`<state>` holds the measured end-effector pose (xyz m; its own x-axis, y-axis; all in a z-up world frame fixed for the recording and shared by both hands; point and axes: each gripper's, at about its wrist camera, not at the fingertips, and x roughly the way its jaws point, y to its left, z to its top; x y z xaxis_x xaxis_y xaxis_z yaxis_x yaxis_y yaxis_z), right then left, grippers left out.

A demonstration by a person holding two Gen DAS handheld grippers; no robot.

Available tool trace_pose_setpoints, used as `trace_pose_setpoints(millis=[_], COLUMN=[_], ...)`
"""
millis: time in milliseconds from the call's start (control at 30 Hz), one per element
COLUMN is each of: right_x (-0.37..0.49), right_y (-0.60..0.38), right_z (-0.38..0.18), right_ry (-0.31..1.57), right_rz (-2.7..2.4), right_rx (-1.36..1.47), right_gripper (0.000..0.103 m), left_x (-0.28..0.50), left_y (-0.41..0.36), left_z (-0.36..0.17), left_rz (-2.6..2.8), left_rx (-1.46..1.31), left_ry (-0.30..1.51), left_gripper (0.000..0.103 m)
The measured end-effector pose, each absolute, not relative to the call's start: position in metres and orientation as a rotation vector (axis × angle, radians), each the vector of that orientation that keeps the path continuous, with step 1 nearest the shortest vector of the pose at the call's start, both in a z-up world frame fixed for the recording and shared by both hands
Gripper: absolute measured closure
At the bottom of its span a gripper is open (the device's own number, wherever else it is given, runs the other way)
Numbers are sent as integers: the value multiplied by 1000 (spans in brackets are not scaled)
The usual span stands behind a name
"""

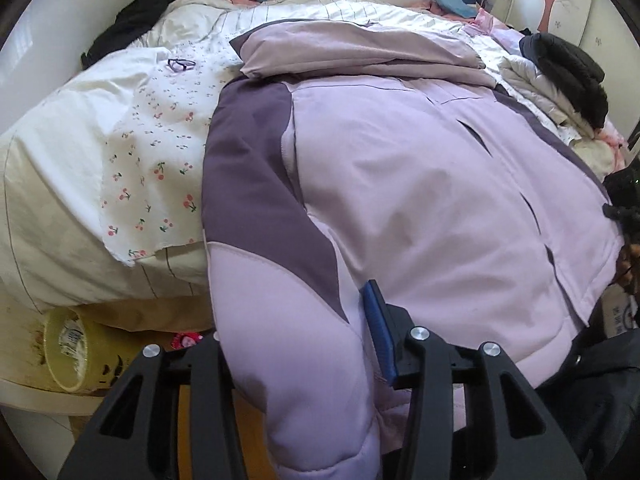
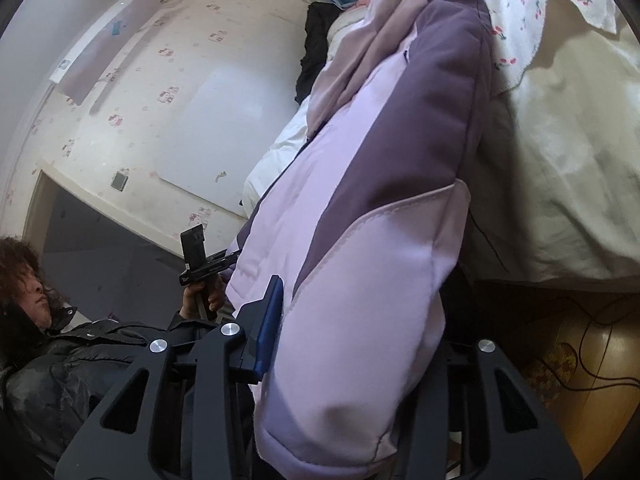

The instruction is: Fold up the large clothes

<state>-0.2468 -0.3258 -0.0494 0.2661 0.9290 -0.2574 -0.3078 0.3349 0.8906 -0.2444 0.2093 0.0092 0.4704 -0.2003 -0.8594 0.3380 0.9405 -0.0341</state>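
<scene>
A lilac and purple padded jacket (image 1: 420, 184) lies spread over the bed. One of its sleeves (image 1: 288, 360) hangs off the near edge between the fingers of my left gripper (image 1: 296, 320), which is shut on it; the blue pad (image 1: 380, 336) presses its right side and the left finger is hidden behind the cloth. In the right wrist view a jacket sleeve (image 2: 360, 300) fills my right gripper (image 2: 360, 312), which is shut on it, blue pad (image 2: 268, 320) against its left side. I cannot tell whether this is the same sleeve. Another hand-held gripper (image 2: 204, 264) is at the jacket's far edge.
Cherry-print cloth (image 1: 160, 152) and cream bedding (image 1: 60, 184) lie left of the jacket, with black garments (image 1: 568, 68) at the back right. A yellow tape roll (image 1: 68, 352) sits beside the bed. A person in a black coat (image 2: 80, 360) is close. Cables cross the wooden floor (image 2: 580, 380).
</scene>
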Motion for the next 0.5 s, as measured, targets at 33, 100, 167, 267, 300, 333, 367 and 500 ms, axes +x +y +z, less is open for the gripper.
trace_pose_setpoints(millis=[33, 100, 167, 267, 300, 333, 367, 500], right_x=[-247, -246, -245, -245, -246, -246, -246, -246], right_y=[-324, -324, -322, -323, -322, -322, -322, -322], right_z=[-49, -50, -51, -54, -54, -55, -55, -58], right_ry=[930, 940, 956, 972, 975, 978, 981, 991], right_rz=[977, 971, 957, 948, 947, 946, 944, 937], right_rx=[830, 831, 827, 828, 828, 828, 828, 829], right_gripper=[64, 62, 57, 54, 53, 53, 52, 49], left_x=[-244, -246, -250, -252, -252, -253, -253, -254], left_y=[209, 207, 207, 204, 203, 202, 202, 202], left_z=[8, 8, 9, 9, 9, 9, 9, 8], left_rz=[-327, -318, -312, -305, -302, -301, -301, -302], left_rx=[158, 180, 203, 228, 239, 245, 248, 251], left_ry=[1026, 1017, 1009, 1002, 998, 996, 994, 988], left_gripper=[59, 58, 58, 58, 58, 58, 58, 58])
